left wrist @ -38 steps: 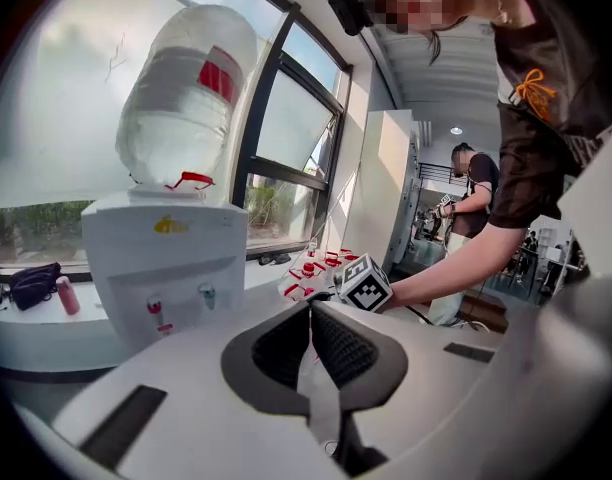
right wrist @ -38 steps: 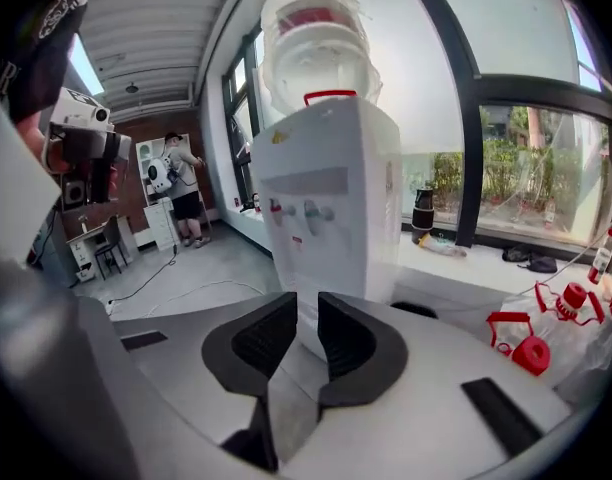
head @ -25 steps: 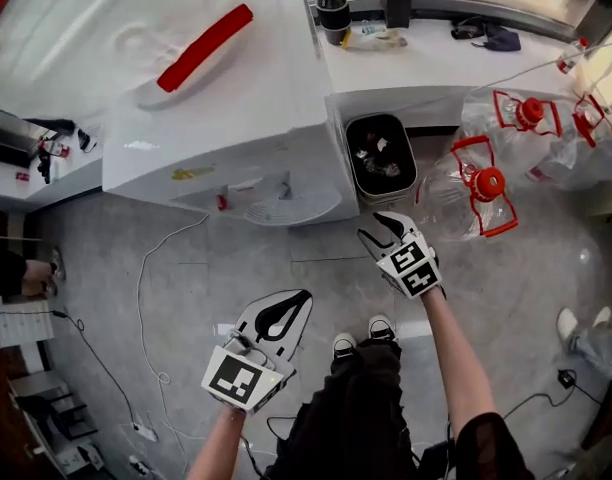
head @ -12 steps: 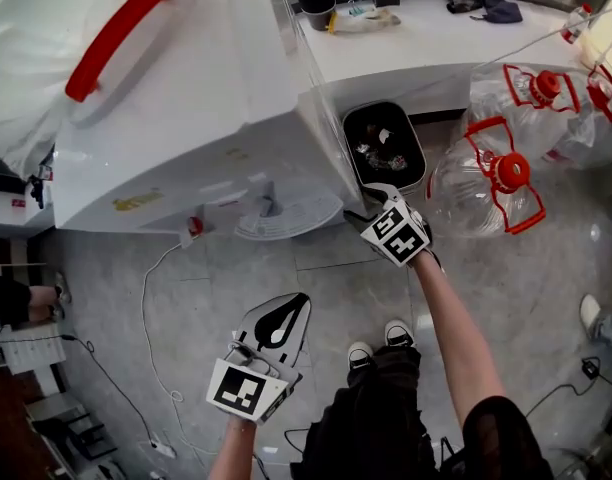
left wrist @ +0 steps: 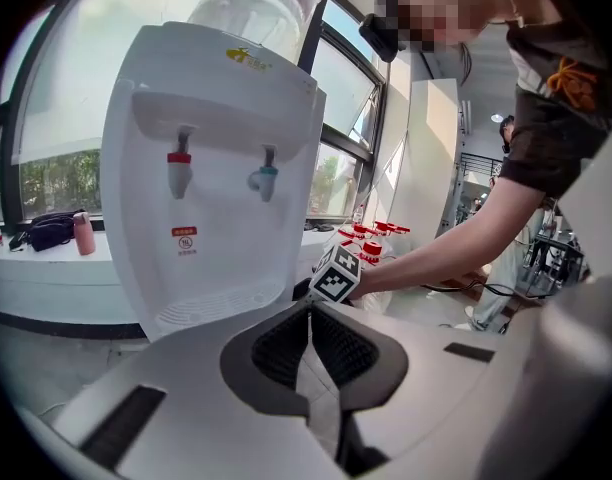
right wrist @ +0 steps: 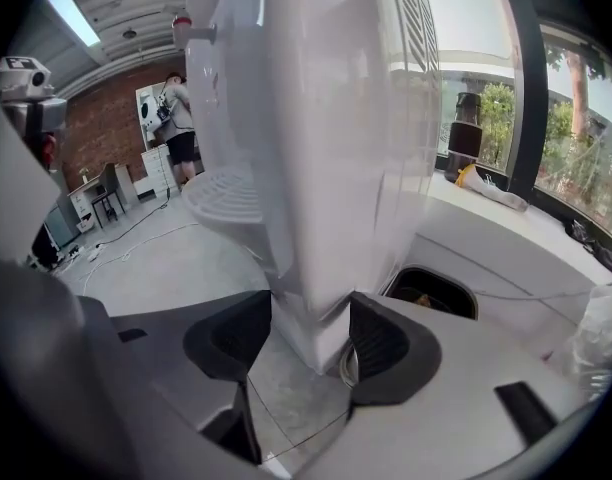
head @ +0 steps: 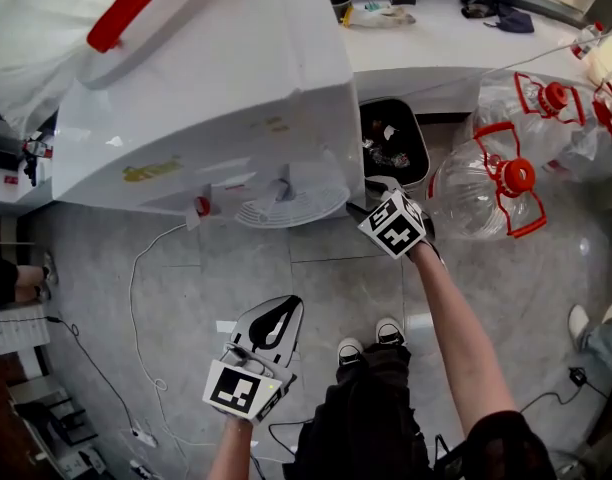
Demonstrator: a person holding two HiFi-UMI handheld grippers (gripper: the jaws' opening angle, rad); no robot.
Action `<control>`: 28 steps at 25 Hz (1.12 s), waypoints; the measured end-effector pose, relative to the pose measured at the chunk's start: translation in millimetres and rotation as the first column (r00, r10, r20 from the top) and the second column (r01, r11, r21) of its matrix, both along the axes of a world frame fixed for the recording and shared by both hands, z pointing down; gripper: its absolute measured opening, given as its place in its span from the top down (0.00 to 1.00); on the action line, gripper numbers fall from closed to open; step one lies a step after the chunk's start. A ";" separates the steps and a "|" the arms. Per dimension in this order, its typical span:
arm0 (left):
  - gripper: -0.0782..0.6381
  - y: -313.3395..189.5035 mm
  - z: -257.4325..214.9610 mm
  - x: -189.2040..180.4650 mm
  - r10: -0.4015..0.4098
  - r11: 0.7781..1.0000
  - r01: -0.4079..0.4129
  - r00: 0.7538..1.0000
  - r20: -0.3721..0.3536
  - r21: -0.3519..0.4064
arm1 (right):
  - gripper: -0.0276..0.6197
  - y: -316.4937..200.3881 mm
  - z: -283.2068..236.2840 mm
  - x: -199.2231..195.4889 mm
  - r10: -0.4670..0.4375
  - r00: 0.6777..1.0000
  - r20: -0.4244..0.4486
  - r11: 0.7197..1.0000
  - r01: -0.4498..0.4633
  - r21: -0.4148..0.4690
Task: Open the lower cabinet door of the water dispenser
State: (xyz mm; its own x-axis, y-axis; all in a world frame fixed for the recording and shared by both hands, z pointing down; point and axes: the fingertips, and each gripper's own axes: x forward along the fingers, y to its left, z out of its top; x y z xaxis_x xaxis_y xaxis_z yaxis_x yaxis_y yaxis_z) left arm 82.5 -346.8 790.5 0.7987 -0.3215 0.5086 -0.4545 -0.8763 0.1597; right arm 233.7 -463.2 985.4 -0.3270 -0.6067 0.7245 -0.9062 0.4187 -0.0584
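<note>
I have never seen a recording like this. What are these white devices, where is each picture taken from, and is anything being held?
There is no robot here. A person holds a pair of hand-held tongs in each hand, and each pair carries a cube with square markers. The top-down picture comes from a camera on the person's head. The other two come from cameras riding on the tongs and looking along their jaws.

The left tongs are shut and empty. The right tongs are open at the water dispenser, with its lower corner between the jaws. I cannot tell whether they touch it.

A large bottle sits on top of the dispenser. On the floor beside it stand a black bin and empty water bottles.
</note>
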 end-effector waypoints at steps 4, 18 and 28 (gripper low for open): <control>0.86 4.3 -3.5 -5.0 -0.019 1.000 0.019 1.000 -0.011 -0.001 | 0.58 7.5 -0.7 -3.1 0.026 1.000 -0.002 1.000 -0.026 -0.008; 0.86 17.7 -40.8 -43.1 -0.081 0.997 0.081 0.997 -0.003 0.009 | 0.68 130.1 -6.9 -85.7 -0.032 0.992 0.119 0.994 0.044 -0.098; 0.86 41.0 -55.1 -119.8 -0.210 0.978 0.210 0.978 0.006 -0.012 | 0.72 189.6 -5.5 -227.0 -0.270 0.935 0.229 0.938 0.309 -0.154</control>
State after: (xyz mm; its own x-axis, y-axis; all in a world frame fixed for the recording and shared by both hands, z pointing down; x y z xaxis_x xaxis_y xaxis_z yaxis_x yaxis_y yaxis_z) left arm -37.3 -305.8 735.4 0.7116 -0.4754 0.5173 -0.6289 -0.7592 0.1675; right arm 6.7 -273.6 979.8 -0.6184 -0.3251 0.7154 -0.7080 0.6255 -0.3279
